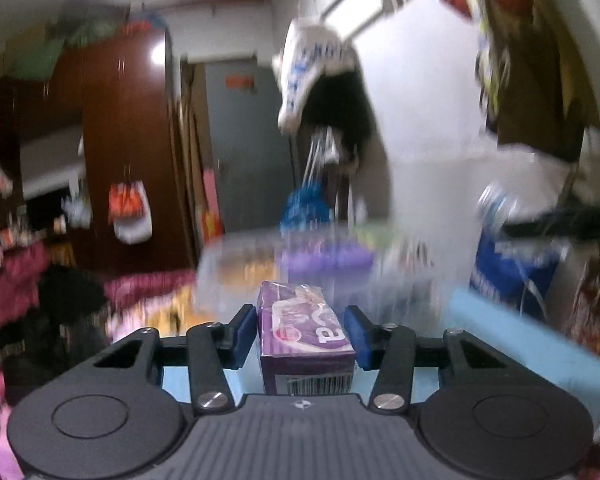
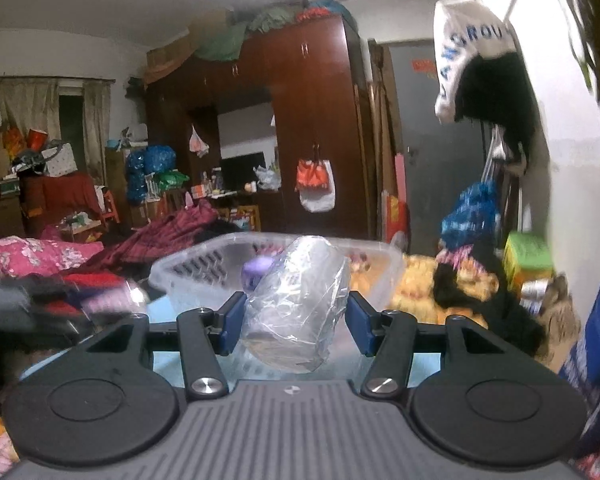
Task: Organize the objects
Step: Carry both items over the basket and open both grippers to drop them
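A purple carton point(image 1: 306, 338) with white lettering and a barcode end sits between the blue pads of my left gripper point(image 1: 300, 322), which is shut on its sides. In the right wrist view, my right gripper point(image 2: 296, 316) is shut on a bundle wrapped in crinkled clear plastic point(image 2: 300, 288). Just beyond both grippers stands a clear slotted plastic basket point(image 2: 196, 270) with a lilac object point(image 2: 256, 270) inside it. The left wrist view shows the basket point(image 1: 228, 256) only as a blur.
A light blue surface point(image 1: 520, 332) lies under the grippers. A blue bag point(image 1: 512, 272) stands at the right, and a green-and-orange box point(image 2: 528, 260) sits near the wall. Red and pink bedding point(image 2: 40, 256) is piled to the left. A dark wardrobe point(image 2: 316, 120) stands behind.
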{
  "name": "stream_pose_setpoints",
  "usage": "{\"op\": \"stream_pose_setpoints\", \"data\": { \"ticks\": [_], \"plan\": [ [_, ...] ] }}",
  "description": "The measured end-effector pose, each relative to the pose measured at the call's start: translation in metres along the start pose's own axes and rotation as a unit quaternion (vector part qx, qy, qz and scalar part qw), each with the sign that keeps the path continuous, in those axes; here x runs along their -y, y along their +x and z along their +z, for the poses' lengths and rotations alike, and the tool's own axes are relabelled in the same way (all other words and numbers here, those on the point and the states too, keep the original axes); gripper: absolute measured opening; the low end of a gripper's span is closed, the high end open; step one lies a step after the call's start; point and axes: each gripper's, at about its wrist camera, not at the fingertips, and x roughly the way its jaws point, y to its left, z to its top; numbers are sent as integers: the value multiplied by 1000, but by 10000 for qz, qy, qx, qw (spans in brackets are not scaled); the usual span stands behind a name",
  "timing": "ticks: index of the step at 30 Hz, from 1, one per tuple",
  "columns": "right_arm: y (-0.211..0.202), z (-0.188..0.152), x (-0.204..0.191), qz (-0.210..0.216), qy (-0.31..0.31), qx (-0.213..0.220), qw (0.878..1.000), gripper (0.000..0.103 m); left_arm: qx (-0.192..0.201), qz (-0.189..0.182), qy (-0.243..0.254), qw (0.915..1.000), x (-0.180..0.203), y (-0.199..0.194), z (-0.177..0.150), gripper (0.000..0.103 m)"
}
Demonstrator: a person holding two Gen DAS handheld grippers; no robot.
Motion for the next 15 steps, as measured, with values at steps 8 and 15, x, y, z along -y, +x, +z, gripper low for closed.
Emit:
{"op": "stream_pose_setpoints", "data": {
  "ticks": [8,15],
  "plan": [
    [87,34,-8,-678,-395,-740,9942,57,-689,199,87,9974,-7,106,69,52],
    [138,21,6,-1021,-243,-1533,9826,57,-1331,-15,-157,9910,-20,151,47,52]
  ]
}}
